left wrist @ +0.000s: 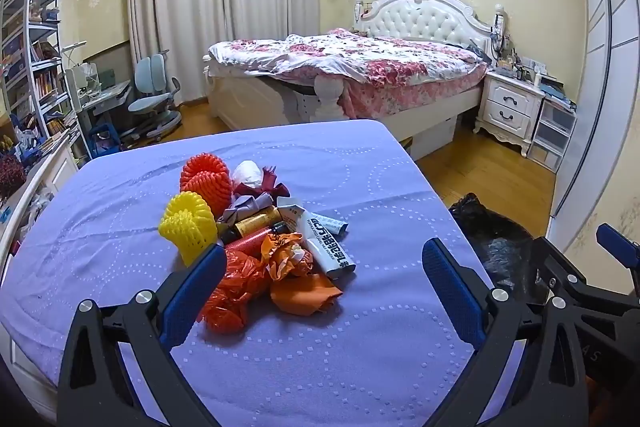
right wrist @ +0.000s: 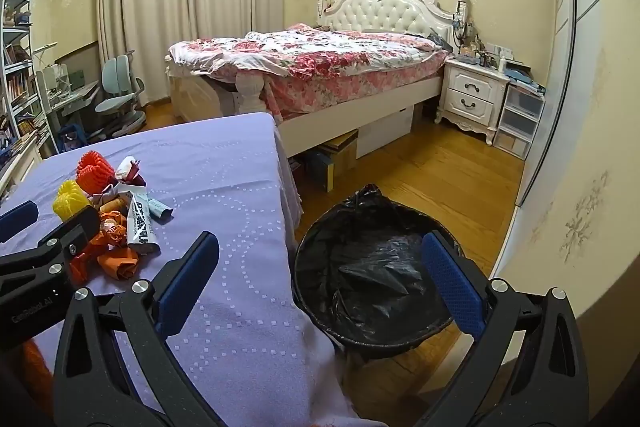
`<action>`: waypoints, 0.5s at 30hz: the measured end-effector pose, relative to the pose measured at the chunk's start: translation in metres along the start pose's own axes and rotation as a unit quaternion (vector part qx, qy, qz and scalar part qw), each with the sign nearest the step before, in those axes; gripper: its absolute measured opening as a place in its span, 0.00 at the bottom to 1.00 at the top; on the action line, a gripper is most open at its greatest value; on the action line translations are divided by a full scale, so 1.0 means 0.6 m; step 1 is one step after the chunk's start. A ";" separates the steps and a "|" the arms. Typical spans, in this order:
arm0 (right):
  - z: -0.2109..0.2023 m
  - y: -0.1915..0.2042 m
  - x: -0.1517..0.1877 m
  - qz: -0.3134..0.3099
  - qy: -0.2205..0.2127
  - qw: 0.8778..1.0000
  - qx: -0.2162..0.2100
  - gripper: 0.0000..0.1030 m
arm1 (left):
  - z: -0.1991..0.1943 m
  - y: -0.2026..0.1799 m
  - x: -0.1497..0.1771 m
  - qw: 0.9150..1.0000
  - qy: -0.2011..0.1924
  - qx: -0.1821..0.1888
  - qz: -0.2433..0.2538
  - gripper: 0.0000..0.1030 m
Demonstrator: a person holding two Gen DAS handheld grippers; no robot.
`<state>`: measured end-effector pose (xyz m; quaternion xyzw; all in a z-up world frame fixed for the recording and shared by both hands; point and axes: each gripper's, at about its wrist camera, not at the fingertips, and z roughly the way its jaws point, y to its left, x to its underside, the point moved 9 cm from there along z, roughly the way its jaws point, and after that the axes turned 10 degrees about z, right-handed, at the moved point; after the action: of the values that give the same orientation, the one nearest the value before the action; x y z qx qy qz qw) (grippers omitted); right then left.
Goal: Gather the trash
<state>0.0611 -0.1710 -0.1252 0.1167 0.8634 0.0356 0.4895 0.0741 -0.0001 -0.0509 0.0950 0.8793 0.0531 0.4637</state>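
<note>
A heap of trash [left wrist: 264, 227] lies on the purple tablecloth [left wrist: 360, 179]: orange foam nets [left wrist: 206, 179], a yellow foam net [left wrist: 188, 227], crumpled orange plastic [left wrist: 236, 287], a white tube [left wrist: 328, 247] and small bottles. My left gripper [left wrist: 324, 259] hovers open just in front of the heap, nothing between its blue pads. My right gripper [right wrist: 320, 255] is open too, held over the table's right edge and the black-lined bin [right wrist: 376, 271] on the floor. The heap [right wrist: 116, 219] sits to the left in the right wrist view, partly behind the left gripper's finger.
A bed [left wrist: 352, 67] with a floral cover stands behind the table, a white nightstand [left wrist: 508, 107] to its right. A desk chair [left wrist: 154, 99] and bookshelves [left wrist: 32, 67] fill the left side. Wooden floor [right wrist: 440, 179] lies between bed and bin.
</note>
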 end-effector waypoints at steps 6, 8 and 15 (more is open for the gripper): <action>0.000 0.001 0.001 -0.001 0.001 1.000 -0.001 0.96 | -0.006 0.000 0.003 1.000 0.002 -0.006 0.000 0.95; 0.000 0.003 0.003 -0.001 0.002 1.000 -0.003 0.96 | -0.011 -0.001 0.004 1.000 0.001 -0.008 0.000 0.95; 0.000 -0.001 0.002 0.002 0.003 1.000 0.000 0.96 | -0.003 0.001 0.005 1.000 0.006 -0.002 -0.001 0.95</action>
<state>0.0605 -0.1716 -0.1262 0.1186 0.8645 0.0370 0.4870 0.0711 0.0013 -0.0520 0.0932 0.8821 0.0546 0.4585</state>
